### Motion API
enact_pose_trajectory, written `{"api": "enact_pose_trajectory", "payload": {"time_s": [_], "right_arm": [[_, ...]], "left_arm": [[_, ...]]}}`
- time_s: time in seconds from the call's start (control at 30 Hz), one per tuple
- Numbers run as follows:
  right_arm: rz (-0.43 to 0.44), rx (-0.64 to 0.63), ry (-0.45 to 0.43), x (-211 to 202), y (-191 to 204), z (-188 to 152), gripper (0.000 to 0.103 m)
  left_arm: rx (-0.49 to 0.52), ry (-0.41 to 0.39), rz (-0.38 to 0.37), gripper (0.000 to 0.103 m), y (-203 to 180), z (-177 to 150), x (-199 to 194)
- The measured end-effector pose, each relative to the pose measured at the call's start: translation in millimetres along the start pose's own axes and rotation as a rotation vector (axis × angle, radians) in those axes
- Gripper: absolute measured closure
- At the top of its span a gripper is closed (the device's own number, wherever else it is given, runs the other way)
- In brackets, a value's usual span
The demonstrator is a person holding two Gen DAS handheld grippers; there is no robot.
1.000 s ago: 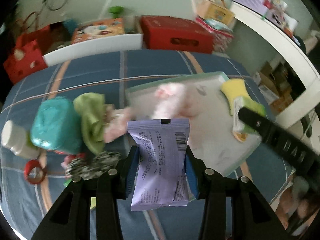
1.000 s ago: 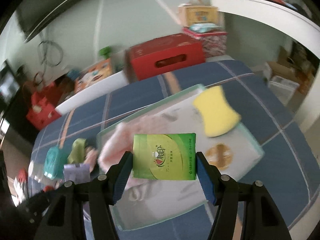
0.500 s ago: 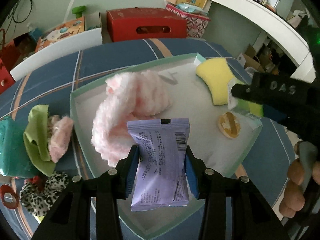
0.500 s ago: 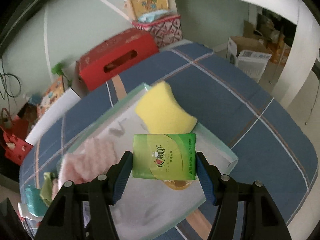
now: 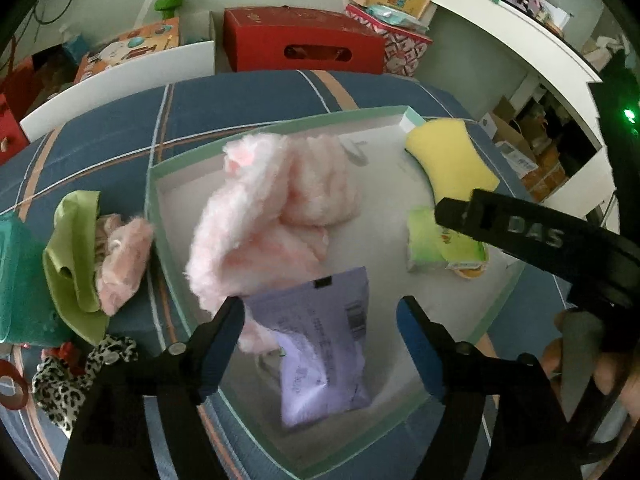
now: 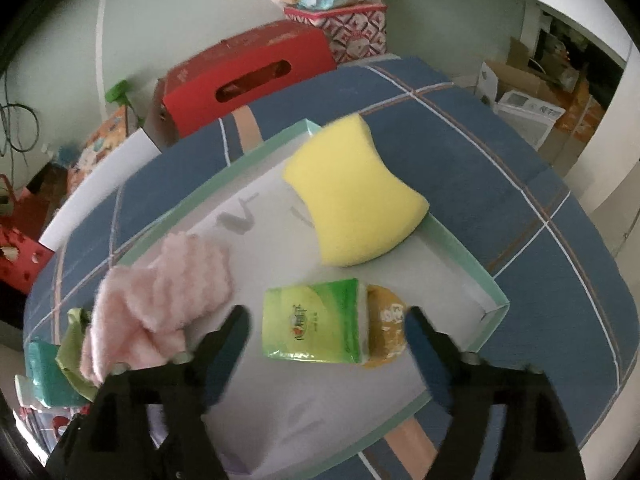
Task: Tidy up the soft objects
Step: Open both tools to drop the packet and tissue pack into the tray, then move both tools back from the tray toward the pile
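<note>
While both jaws have just been opening, we count four soft things and one small orange disc in the shallow green-rimmed tray [image 5: 158, 216]: one fluffy pink cloth [image 5: 276, 208], one yellow sponge [image 6: 352, 196], one green tissue pack [image 6: 314, 322], one purple packet [image 5: 320, 344].

Our left gripper [image 5: 320, 320] stands wide, gripping nothing; the purple packet lies loose between and below its fingers, resting partly on the pink cloth.

Our right gripper [image 6: 326, 328] is likewise spread, and the green pack lies flat between its fingers, touching neither, overlapping the orange disc [image 6: 386, 330].

Only the left view shows the leopard scrunchie [image 5: 80, 376] and pink fuzzy piece [image 5: 120, 256] outside the tray; the lime cloth [image 5: 74, 256] beside them appears in both.
</note>
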State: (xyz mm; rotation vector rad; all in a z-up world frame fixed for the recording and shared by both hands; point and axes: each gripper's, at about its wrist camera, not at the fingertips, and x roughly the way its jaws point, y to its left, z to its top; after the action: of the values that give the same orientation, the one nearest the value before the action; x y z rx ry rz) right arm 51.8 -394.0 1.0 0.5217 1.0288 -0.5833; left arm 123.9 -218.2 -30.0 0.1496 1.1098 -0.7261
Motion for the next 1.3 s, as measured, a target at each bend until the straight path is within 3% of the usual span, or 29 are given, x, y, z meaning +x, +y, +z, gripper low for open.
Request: {"api": "enact_pose_trajectory", "payload": {"time_s": [0.1, 0.4, 0.47, 0.67, 1.0, 1.17, 1.3], "right_arm": [[-0.011, -0.010, -0.044, -11, 1, 0, 0.000], [0.012, -0.011, -0.148, -40, 4, 0, 0.000], [0.030, -0.013, -0.155, -43, 7, -2, 0.000], [0.072, -0.047, -0.174, -49, 25, -8, 0.000], [0.167, -0.152, -0.145, -49, 74, -28, 0.000], [0.266, -0.209, -0.096, -48, 103, -41, 0.000], [0.267, -0.288, -0.065, -46, 127, -55, 0.000]], "left_arm": [[-0.026, 0.002, -0.011, 0.016, 5, 0, -6], [-0.097, -0.041, -0.035, 0.014, 20, -7, -36], [-0.134, -0.060, -0.023, 0.010, 30, -9, -45], [-0.239, -0.120, 0.060, 0.009, 68, -11, -69], [-0.442, -0.169, 0.139, 0.009, 131, -36, -103], [-0.525, -0.173, 0.199, 0.009, 161, -56, -115], [-0.602, -0.162, 0.226, 0.009, 189, -72, -119]]}}
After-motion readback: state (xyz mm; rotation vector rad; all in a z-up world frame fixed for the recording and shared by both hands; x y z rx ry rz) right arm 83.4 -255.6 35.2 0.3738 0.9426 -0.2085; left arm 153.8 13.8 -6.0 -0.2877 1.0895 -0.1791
